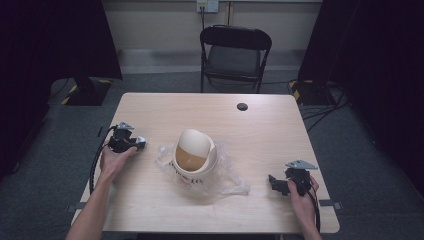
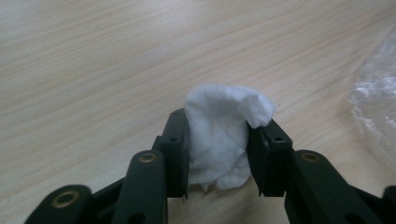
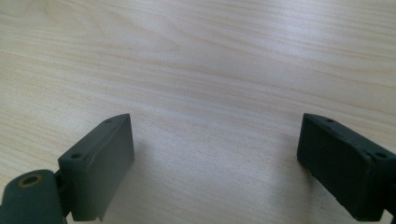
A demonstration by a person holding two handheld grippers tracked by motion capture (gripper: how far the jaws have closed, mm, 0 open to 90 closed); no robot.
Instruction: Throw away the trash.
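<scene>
wad (image 2: 224, 135): white
left gripper (image 2: 218, 140): black
bin (image 1: 194, 159): cream, dark lettering
bag (image 1: 227, 175): clear
table (image 1: 260, 135): pale woodgrain

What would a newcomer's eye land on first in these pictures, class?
First, the cream swing-lid bin at the middle of the table, standing on a crumpled clear plastic bag. Next, the white wad of tissue clamped in the left tongs, low over the wood. The right tongs are wide open over bare tabletop.

Crumpled white tissue wad (image 2: 223, 135) clamped upright just above the table.
</scene>
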